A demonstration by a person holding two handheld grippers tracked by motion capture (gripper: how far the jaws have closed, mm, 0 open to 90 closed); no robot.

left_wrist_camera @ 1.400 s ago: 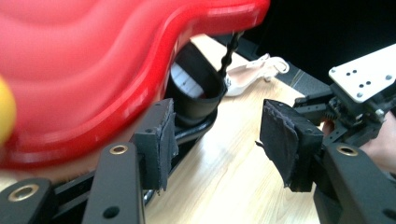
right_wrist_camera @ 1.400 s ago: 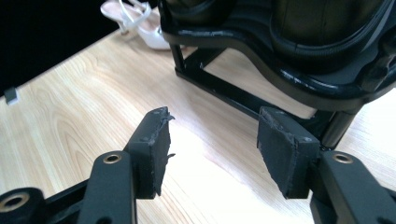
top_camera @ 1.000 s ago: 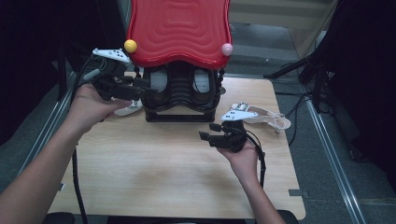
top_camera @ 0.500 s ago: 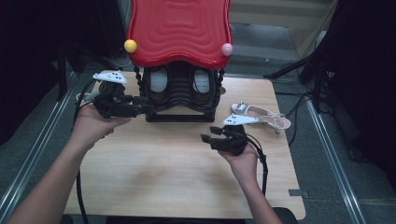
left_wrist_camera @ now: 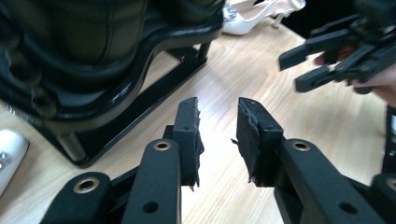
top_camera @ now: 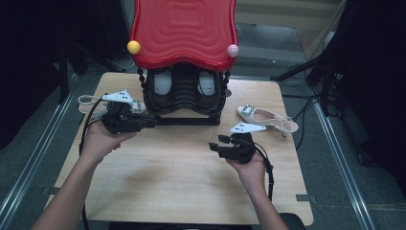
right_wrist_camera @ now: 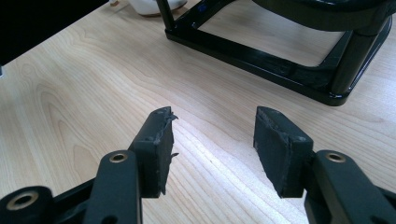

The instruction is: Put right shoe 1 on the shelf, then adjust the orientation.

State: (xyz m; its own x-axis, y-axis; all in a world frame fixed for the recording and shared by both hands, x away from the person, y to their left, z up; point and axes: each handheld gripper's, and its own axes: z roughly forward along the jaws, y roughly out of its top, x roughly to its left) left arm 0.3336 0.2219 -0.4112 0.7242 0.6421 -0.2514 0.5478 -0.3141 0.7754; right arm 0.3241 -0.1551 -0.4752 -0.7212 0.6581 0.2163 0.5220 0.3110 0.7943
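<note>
A black rack [top_camera: 184, 117] with a red wavy top [top_camera: 184, 33] stands at the back of the wooden table [top_camera: 182, 187], a pair of white shoes [top_camera: 163, 82] inside it. My left gripper [top_camera: 151, 120] lies low at the rack's left front corner, pointing right along its base. In the left gripper view this gripper [left_wrist_camera: 218, 140] has a gap between its pads over bare wood; its jaws have just been closing with nothing between them. My right gripper [top_camera: 215, 143] hovers right of centre, pointing left, and stands open [right_wrist_camera: 212, 135] and empty.
A white slingback shoe [top_camera: 265, 117] lies right of the rack, just behind my right hand. Another white shoe [top_camera: 88, 100] lies behind my left hand at the table's left edge. The rack's base bar [right_wrist_camera: 280, 65] runs across ahead of my right gripper. Metal rails flank the table.
My left gripper has come down from beside the rack's upper part to its base, and its jaws have narrowed. My right gripper has sunk slightly and kept its opening.
</note>
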